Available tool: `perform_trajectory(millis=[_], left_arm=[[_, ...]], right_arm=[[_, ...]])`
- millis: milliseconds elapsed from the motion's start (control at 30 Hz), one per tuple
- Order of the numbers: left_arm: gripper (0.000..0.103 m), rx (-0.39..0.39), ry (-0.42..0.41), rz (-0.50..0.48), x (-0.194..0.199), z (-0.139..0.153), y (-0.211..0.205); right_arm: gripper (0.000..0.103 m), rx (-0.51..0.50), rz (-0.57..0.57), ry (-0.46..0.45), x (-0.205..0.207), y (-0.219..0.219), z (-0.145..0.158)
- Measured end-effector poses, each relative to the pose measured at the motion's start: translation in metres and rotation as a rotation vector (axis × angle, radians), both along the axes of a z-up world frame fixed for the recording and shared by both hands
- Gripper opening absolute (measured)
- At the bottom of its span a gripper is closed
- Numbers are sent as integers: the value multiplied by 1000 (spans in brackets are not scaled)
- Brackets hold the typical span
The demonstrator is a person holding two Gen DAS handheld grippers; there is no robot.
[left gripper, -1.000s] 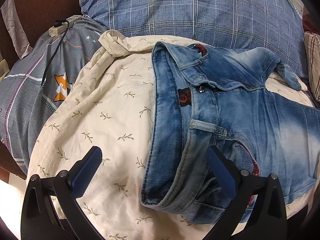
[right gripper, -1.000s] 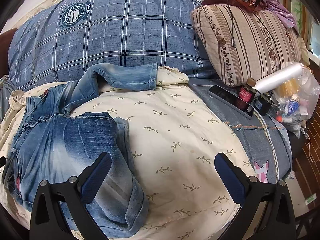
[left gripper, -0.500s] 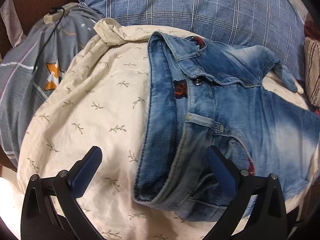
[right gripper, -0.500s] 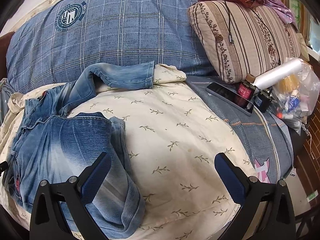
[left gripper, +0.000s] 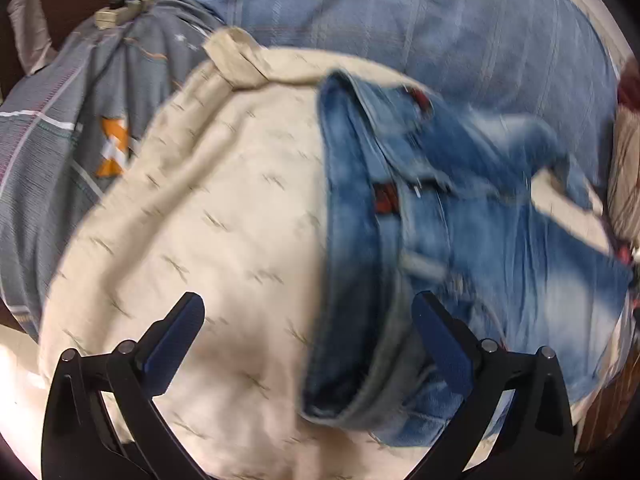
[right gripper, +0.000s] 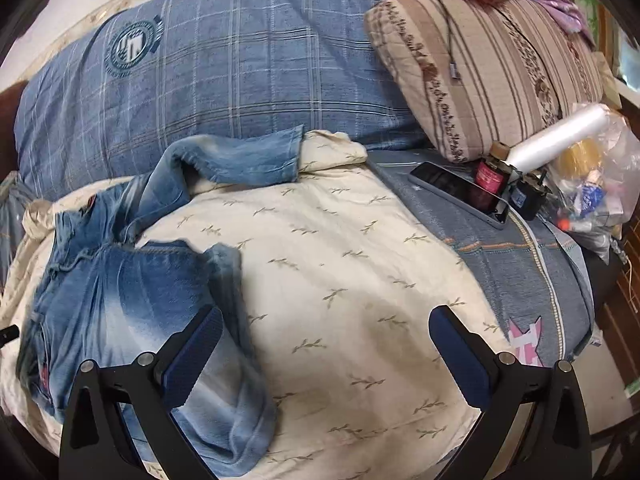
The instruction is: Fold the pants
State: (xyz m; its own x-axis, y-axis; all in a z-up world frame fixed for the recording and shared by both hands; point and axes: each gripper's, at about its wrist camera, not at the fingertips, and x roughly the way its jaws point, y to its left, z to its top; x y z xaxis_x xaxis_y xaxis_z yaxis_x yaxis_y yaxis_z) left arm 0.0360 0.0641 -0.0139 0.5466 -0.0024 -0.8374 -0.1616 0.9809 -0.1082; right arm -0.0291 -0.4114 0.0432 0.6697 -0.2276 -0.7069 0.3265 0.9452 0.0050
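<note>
Faded blue jeans [left gripper: 472, 240] lie crumpled on a cream leaf-print sheet [left gripper: 208, 240]. In the blurred left wrist view the waistband runs down the middle, and my left gripper [left gripper: 308, 304] stands open above it, the right finger over the denim, the left over the sheet. In the right wrist view the jeans [right gripper: 120, 300] lie at the left, one leg folded back on itself, the other leg [right gripper: 240, 156] stretched toward the blue plaid pillow. My right gripper [right gripper: 326, 316] is open, its left finger over the folded leg, nothing held.
A blue plaid pillow [right gripper: 240, 60] and a striped brown pillow [right gripper: 492, 60] lie behind. A phone [right gripper: 456, 192], small bottles [right gripper: 490, 176], a plastic roll [right gripper: 560, 136] and a bag of items [right gripper: 596, 192] sit at the right. Grey bedding [left gripper: 60, 152] with a power strip [left gripper: 120, 12] is at left.
The left wrist view has shifted and blurred with motion, the jeans' waistband sliding right and lower in frame. The right gripper has drawn slightly nearer. Both grippers stayed open.
</note>
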Motion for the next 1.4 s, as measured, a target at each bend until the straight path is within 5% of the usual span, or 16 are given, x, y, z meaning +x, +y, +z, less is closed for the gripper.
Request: perform_trajectory(millis=[200, 567, 767, 1133, 1267, 1333, 1400], left_arm=[[103, 2, -60, 62, 1, 20, 17], [103, 29, -6, 10, 10, 9, -4], [103, -143, 113, -106, 20, -2, -12], [103, -217, 274, -267, 20, -35, -52], [100, -186, 248, -291, 17, -33, -61], [83, -198, 214, -300, 16, -26, -62], [64, -201, 208, -316, 21, -19, -67]], right_arm=[[103, 69, -41, -15, -4, -23, -1], [103, 216, 41, 47, 7, -23, -23], [103, 368, 69, 75, 16, -33, -38], [100, 526, 311, 156, 41, 26, -72], [65, 523, 375, 137, 36, 36, -64], [17, 565, 342, 130, 35, 21, -63], [13, 618, 318, 100, 36, 3, -49]])
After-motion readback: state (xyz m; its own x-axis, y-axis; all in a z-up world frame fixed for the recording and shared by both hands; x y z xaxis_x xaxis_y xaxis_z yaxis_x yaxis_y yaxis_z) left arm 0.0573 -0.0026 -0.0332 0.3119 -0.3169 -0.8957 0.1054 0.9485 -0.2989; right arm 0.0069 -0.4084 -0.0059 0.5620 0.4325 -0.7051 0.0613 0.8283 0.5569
